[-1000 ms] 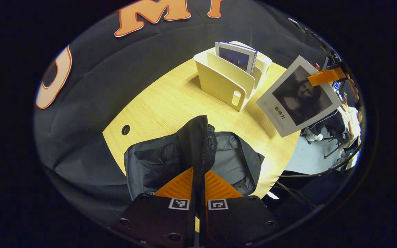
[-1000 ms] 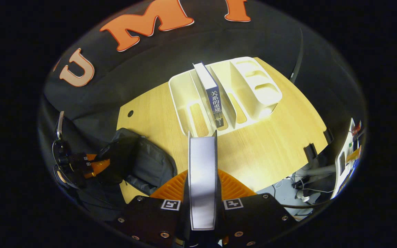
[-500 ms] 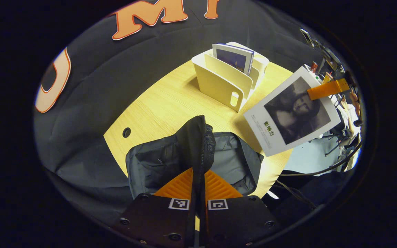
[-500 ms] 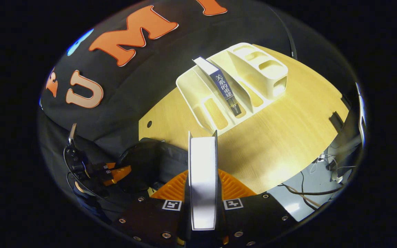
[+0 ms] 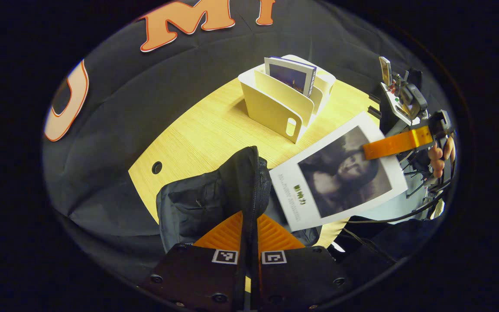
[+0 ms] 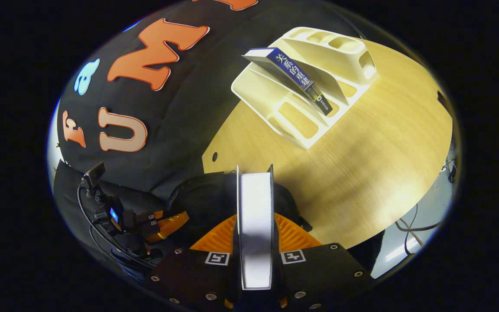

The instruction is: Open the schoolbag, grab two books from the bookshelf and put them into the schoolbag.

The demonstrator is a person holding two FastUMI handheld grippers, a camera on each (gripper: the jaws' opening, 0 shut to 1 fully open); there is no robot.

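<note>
On the wooden table (image 5: 202, 130), the left gripper (image 5: 249, 216) pinches the schoolbag (image 5: 215, 199) flap; the right gripper (image 6: 254, 216) squeezes 1 book (image 6: 254, 225) above it.

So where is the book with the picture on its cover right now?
In the left gripper view the book hangs at the right, held by the right gripper just above the schoolbag, nearer than the bookshelf.

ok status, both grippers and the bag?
Left gripper shut on schoolbag flap, holding it open. Right gripper shut on white book, above the bag. Second book in bookshelf. Nothing blocking.
</note>
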